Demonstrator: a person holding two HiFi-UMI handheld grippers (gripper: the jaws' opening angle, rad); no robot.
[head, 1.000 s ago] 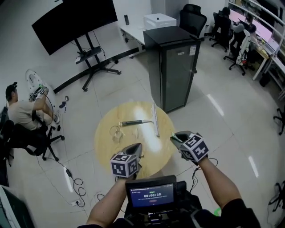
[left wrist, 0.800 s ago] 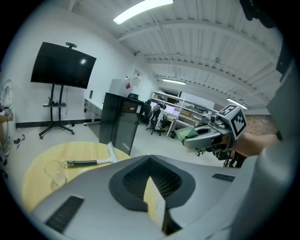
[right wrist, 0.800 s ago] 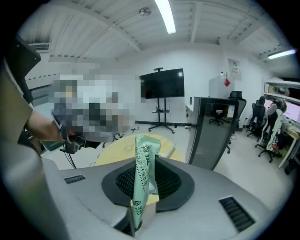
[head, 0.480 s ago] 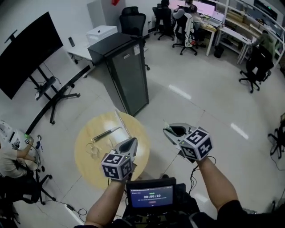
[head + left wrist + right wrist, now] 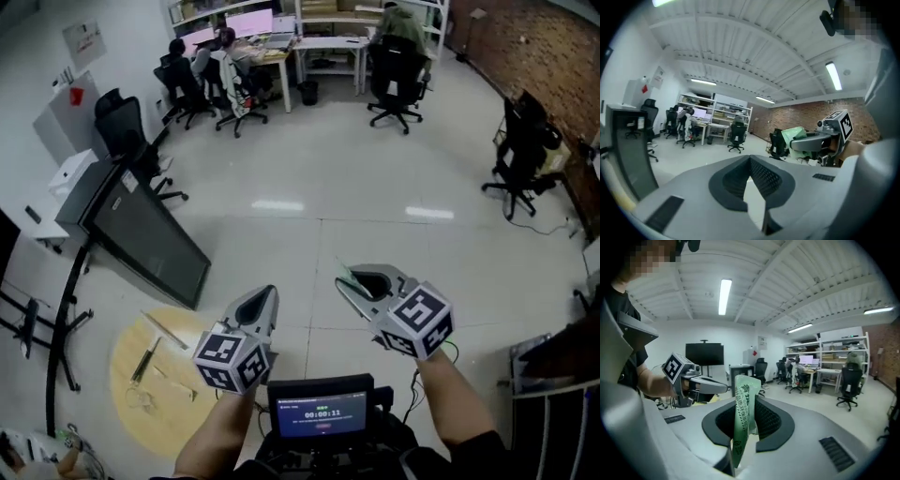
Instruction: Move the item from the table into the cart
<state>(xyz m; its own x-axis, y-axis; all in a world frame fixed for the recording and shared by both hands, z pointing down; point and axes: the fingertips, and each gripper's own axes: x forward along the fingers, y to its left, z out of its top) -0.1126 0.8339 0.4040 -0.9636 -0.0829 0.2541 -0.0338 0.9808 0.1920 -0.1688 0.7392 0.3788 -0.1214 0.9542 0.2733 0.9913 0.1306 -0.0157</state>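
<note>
Your right fingers point(image 5: 358, 292) clamped on packet point(image 5: 743, 408), long axis upright between them. Left fingers point(image 5: 259, 309) together, empty. Bench point(image 5: 127, 361) back-left of both.

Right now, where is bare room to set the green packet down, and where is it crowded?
Bare: the tile floor between the black cabinet and the lone office chair; also the near edge of the round table. Crowded: its middle, with tools, and the desks at the back.

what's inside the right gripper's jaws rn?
A thin green printed packet stands upright in the right gripper, clamped between its pads. The packet's lower end is covered where the jaw bodies meet, so its full length and its contents can't be seen.
</note>
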